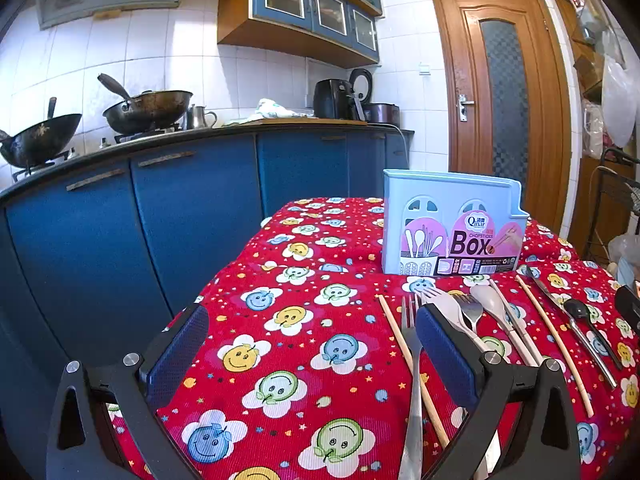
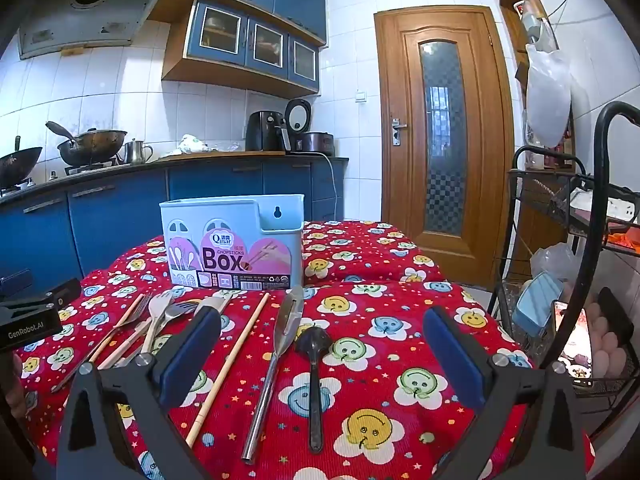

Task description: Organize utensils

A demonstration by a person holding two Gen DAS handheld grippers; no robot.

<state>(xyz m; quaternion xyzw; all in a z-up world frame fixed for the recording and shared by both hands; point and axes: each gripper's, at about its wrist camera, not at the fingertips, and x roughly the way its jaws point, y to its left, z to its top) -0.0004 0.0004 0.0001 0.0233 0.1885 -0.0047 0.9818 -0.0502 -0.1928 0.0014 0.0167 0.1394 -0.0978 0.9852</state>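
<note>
Both grippers, left gripper (image 1: pixel 312 344) and right gripper (image 2: pixel 322 346), are held with jaws wide apart, empty. Utensils lie in a row in front of the chopsticks box (image 2: pixel 234 242). The black spoon (image 2: pixel 314 364) is best approached low, pinched mid-handle, then stood into the box.

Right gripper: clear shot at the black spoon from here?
Probably yes. The right gripper is open, and the black spoon lies flat between its fingers' line, apart from the knife beside it; nothing covers it.
</note>
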